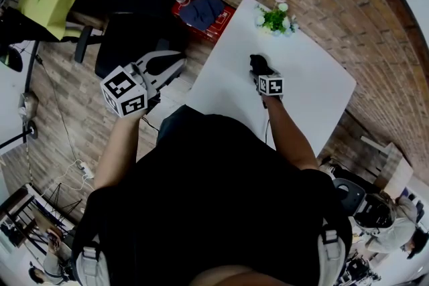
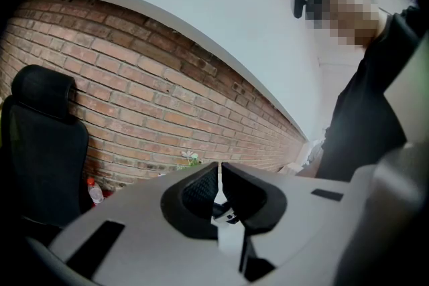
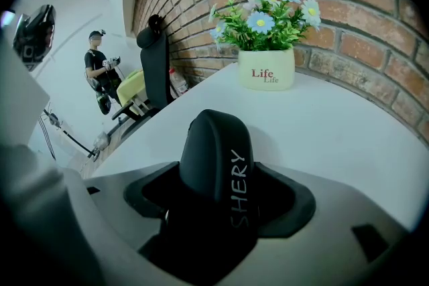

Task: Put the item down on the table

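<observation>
Clamping a black rounded item [image 3: 209, 144] lettered SHERY in the right gripper [image 3: 218, 194], over the white table [image 3: 335, 137] near the white flower pot [image 3: 267, 69]; pinching the left gripper [image 2: 219, 179] together, empty, well off from that pot.

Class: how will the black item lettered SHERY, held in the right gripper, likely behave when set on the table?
The black item shows no buckling in the right gripper's jaws, so it is probably fairly stiff. Its curved, smooth-looking top suggests it may rock or slip on the white table.
</observation>
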{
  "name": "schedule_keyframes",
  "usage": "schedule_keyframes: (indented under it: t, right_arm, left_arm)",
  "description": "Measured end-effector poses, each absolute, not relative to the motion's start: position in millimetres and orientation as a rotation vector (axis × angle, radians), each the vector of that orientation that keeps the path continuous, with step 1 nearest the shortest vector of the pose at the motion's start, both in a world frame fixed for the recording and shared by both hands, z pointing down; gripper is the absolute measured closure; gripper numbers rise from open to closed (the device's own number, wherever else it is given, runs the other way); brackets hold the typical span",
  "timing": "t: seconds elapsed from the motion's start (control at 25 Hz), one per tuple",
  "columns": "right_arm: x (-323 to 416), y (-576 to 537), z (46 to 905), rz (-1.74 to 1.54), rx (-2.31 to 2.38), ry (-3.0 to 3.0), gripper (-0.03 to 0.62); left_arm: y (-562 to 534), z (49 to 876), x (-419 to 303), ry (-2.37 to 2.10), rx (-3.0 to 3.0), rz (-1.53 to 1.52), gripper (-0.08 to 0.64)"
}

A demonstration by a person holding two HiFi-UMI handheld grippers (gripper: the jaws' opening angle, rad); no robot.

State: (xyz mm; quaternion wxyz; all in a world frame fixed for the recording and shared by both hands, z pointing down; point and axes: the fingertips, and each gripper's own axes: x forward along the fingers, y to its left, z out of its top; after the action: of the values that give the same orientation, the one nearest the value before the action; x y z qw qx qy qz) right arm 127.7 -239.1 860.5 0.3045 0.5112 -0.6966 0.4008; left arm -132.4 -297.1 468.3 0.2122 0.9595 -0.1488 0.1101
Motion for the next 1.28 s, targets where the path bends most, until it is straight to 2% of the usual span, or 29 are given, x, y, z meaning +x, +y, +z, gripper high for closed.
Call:
schedule_keyframes:
  t: [1.28]
  right_arm:
    - [133.8,-241.7,819.1,1.041,1.399,-1.961,0.242]
  left_arm:
    - [-267.0,454.7,-128.3,-0.444,2.681,0.282,0.535]
